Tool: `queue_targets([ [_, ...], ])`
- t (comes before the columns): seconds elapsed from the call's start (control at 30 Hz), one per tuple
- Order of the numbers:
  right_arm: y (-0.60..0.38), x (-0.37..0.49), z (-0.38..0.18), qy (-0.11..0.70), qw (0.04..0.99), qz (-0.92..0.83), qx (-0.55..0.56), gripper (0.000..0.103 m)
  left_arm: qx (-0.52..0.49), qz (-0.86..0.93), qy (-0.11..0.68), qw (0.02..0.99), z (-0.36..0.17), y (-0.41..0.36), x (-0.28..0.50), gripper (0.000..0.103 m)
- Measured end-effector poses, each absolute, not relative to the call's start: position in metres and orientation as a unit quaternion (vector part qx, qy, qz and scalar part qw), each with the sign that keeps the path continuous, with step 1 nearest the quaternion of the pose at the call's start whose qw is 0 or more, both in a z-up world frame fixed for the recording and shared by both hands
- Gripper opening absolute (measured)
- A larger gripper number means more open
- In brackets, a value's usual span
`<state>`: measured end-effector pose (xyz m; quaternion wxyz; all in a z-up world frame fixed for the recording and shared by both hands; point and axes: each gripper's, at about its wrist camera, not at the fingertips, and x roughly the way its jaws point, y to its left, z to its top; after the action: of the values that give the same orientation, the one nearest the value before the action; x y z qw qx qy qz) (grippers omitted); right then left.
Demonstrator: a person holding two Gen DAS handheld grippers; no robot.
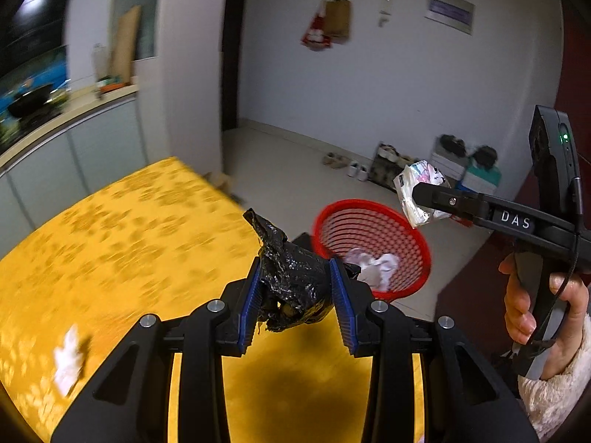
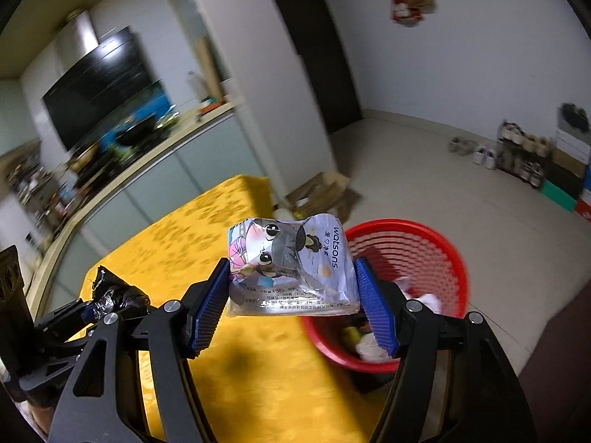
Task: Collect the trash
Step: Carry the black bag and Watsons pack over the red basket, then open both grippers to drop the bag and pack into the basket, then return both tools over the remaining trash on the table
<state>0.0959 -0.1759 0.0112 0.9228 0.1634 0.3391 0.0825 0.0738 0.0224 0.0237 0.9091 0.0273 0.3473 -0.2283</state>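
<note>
Crumpled black plastic bag [image 1: 291, 280] pinched in the left claw [image 1: 295, 295] and a printed wrapper [image 2: 291, 265] gripped by the right claw [image 2: 291, 295] hung over the table's [image 1: 110, 229] far edge, where early release might miss the red basket [image 1: 369, 243].

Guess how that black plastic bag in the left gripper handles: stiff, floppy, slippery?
Probably floppy: the black plastic bag is crumpled between the left gripper pads, a loose tail sticking up. Likely light, since it keeps that shape unsupported. Its glossy film may be slippery, though the ribbed pads grip it.
</note>
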Motion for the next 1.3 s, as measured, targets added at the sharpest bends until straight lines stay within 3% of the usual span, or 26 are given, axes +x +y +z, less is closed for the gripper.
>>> queue_targets([
  [0.37,-0.226,0.12,-0.024,0.381,0.901,0.024,0.208,0.065,0.064,-0.281,0.397,0.871,-0.02,-0.063,0.131,0.035],
  [0.8,-0.237,0.144,-0.057,0.421,0.878,0.013,0.225,0.067,0.083,-0.285,0.437,0.849,-0.065,-0.1,0.156,0.035],
  [1.0,-0.239,0.154,-0.064,0.43,0.872,0.015,0.234,0.07,0.081,-0.278,0.441,0.85,-0.071,-0.104,0.16,0.045],
  [1.3,-0.239,0.159,-0.073,0.446,0.86,0.019,0.247,0.071,0.08,-0.277,0.435,0.853,-0.074,-0.107,0.161,0.07],
])
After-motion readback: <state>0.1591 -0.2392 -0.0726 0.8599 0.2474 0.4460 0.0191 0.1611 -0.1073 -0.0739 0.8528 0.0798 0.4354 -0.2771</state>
